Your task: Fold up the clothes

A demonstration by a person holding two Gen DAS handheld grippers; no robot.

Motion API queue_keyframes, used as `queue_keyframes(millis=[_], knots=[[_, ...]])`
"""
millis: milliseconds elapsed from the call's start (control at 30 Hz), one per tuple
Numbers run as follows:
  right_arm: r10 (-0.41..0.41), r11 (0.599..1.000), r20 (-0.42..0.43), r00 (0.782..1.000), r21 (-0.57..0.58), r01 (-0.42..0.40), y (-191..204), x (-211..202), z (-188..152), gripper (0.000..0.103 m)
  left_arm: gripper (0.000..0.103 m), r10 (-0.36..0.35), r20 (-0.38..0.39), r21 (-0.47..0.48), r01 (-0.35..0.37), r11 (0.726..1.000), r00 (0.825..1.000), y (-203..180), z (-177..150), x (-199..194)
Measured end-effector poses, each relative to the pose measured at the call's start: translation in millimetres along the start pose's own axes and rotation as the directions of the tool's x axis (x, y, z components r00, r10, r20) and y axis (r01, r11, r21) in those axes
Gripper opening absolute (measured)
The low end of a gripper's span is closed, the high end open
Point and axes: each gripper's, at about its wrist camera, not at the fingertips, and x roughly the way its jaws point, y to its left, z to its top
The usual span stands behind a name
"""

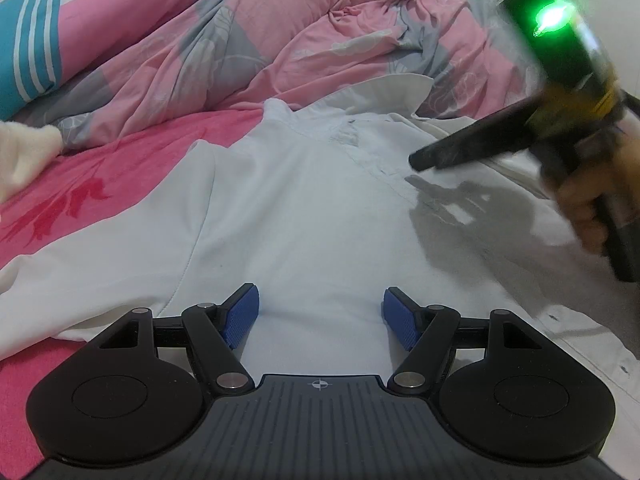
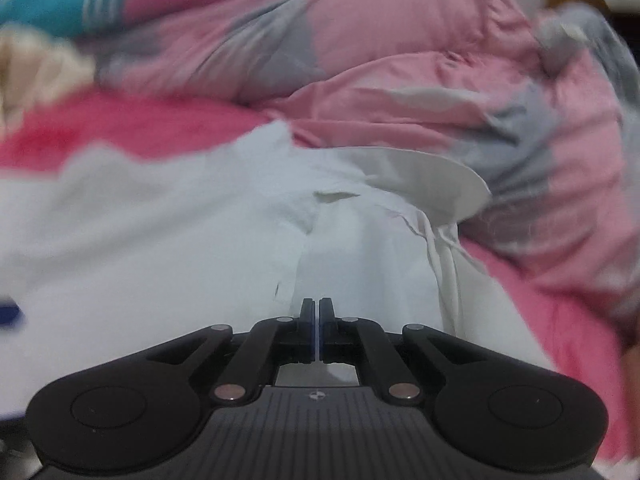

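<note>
1 white shirt (image 1: 304, 208) lies spread flat on the pink bedsheet (image 1: 80, 184), its collar (image 1: 384, 92) toward 1 bunched pink-and-grey duvet (image 1: 280, 40). 2 grippers show. The left gripper (image 1: 320, 316) hovers over the shirt's middle, its 2 blue pads (image 1: 240, 316) spread apart with nothing between. The right gripper (image 2: 319, 330), held in 1 hand (image 1: 592, 208), has its jaws pressed together, pinching nothing.

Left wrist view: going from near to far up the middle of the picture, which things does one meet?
left gripper with open jaws → white shirt → shirt collar → pink and grey quilt
</note>
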Motion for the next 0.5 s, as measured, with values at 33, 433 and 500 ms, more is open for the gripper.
queue_keyframes(millis=[33, 433, 500], knots=[[0.065, 0.998, 0.001, 0.998, 0.024, -0.065, -5.0, -5.8, -0.9, 0.001, 0.07, 0.0, 0.0, 0.0, 0.0, 1.0, 1.0, 0.1, 0.0, 0.1], [0.186, 0.966, -0.051, 0.981, 0.192, -0.173, -65.2, -62.5, -28.8, 0.002, 0.07, 0.002, -0.003, -0.001, -0.002, 1.0, 1.0, 0.4, 1.8, 1.8], [0.234, 0.964, -0.036, 0.972, 0.142, -0.227, -58.4, -85.1, -35.1, 0.002, 0.071, 0.003, -0.003, 0.001, -0.003, 1.0, 1.0, 0.0, 2.1, 2.0]])
